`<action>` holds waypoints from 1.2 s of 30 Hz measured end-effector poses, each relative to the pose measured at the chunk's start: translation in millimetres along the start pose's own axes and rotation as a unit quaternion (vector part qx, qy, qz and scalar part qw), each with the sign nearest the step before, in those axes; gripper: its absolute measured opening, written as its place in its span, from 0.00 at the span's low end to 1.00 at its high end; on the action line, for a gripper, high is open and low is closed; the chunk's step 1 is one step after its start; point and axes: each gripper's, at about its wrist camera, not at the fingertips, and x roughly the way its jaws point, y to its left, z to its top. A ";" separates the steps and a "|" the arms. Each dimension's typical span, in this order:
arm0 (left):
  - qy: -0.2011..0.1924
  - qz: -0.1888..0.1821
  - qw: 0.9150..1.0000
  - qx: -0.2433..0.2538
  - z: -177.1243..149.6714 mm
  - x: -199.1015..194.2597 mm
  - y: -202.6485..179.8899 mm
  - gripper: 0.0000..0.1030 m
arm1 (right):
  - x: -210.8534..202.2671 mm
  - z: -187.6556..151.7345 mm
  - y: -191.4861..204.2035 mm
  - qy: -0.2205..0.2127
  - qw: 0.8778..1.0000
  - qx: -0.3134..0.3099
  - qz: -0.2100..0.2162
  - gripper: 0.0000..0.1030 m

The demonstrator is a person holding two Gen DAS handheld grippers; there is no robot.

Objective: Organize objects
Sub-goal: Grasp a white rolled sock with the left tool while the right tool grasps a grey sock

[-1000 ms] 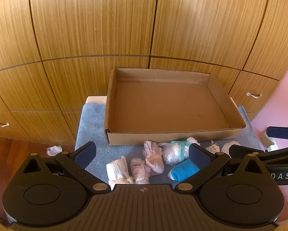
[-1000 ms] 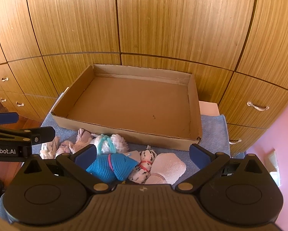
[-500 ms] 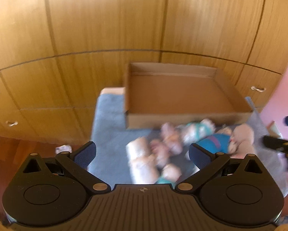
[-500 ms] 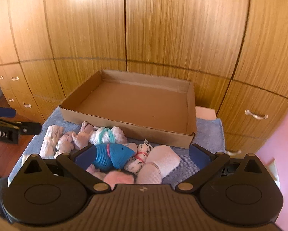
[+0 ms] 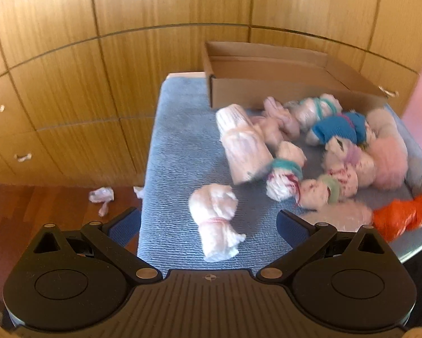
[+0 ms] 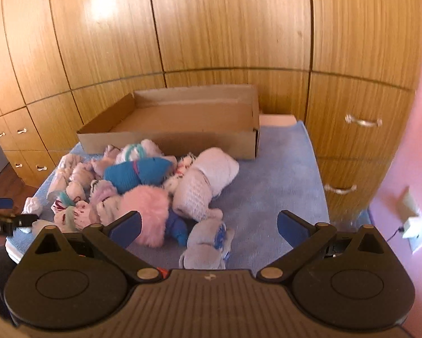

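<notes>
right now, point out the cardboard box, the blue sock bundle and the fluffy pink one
cardboard box (image 6: 165, 145), right wrist view, front wall
blue sock bundle (image 6: 137, 174), right wrist view, middle
fluffy pink bundle (image 6: 147, 208), right wrist view, top

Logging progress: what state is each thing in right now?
Box: open-topped, nothing visible inside.
Sock bundles: rolled, piled on the towel before the box.
Lone bundle: tied, apart from the pile.
Left tool: open, holding nothing.
Right tool: open, holding nothing.
Towel: spread flat.

Blue towel-covered table (image 6: 273, 186), cardboard box (image 6: 182, 140) along its far edge, heap of rolled sock bundles (image 6: 143, 180) mid-table, one white bundle (image 5: 215, 222), blurred, probably socks, near the front-left corner
</notes>
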 end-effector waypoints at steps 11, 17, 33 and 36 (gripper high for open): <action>0.018 -0.027 0.999 0.013 -6.7 13.7 -2.1 0.82 | 16.5 -13.5 1.5 0.058 0.998 -0.014 -0.028 0.72; 0.012 -0.032 0.999 0.028 -7.3 11.8 -5.9 0.75 | 18.5 -15.1 -0.3 0.071 0.997 -0.010 -0.023 0.59; 0.005 -0.060 0.998 0.017 -2.9 9.2 -0.5 0.32 | 18.6 -12.9 -13.6 0.078 0.997 0.015 0.011 0.32; 0.007 -0.064 0.998 0.010 -1.5 9.2 2.0 0.31 | 15.2 -10.9 -17.7 0.073 0.997 0.016 0.013 0.32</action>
